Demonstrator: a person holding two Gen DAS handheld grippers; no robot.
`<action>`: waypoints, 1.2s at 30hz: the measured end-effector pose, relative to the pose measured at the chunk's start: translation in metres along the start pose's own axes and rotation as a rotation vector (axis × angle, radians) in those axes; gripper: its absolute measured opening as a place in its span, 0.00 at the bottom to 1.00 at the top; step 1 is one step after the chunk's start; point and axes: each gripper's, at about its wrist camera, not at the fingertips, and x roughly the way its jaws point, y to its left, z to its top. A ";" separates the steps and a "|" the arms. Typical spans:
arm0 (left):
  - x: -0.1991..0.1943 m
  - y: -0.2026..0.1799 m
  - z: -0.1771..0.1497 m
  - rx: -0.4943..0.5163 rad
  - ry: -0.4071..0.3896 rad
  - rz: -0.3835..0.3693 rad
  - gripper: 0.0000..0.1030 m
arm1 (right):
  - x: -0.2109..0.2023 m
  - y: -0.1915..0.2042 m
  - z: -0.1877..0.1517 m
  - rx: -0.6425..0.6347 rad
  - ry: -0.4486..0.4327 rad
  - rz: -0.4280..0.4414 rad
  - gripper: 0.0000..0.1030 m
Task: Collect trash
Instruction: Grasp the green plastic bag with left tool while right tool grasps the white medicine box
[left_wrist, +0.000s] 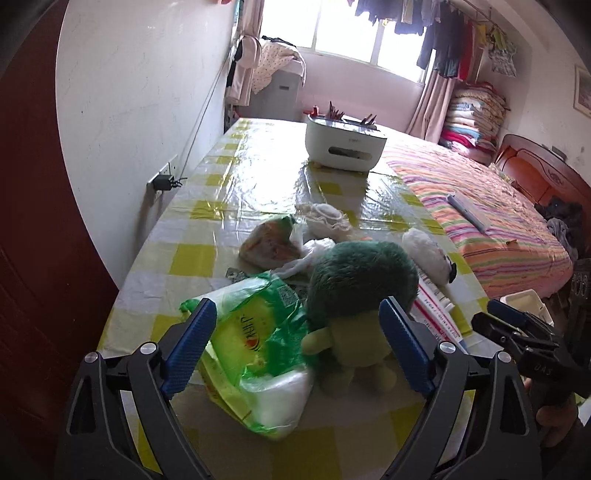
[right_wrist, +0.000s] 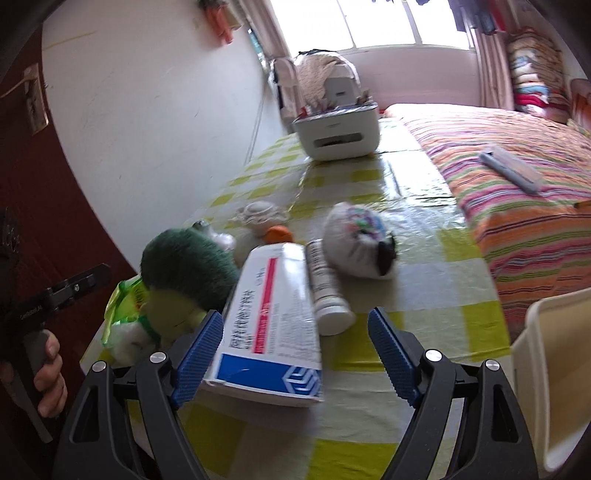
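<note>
The left gripper (left_wrist: 298, 345) is spread wide and empty over the yellow-and-white checked surface (left_wrist: 192, 254), its blue fingers flanking a crumpled green plastic wrapper (left_wrist: 255, 347) and a green plush toy (left_wrist: 354, 295). The right gripper (right_wrist: 297, 356) is also wide open and holds nothing; a white, red-striped cardboard box (right_wrist: 273, 325) lies between its fingers, beside a white tube (right_wrist: 327, 291).
</note>
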 end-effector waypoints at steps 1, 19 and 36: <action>0.001 0.003 -0.001 0.002 0.018 -0.010 0.86 | 0.004 0.003 0.000 -0.004 0.014 0.005 0.76; 0.034 0.036 -0.015 -0.018 0.237 -0.091 0.86 | 0.070 0.010 -0.003 0.094 0.253 0.066 0.74; 0.065 0.075 -0.020 -0.274 0.330 -0.049 0.25 | 0.047 0.007 -0.002 0.096 0.179 0.100 0.69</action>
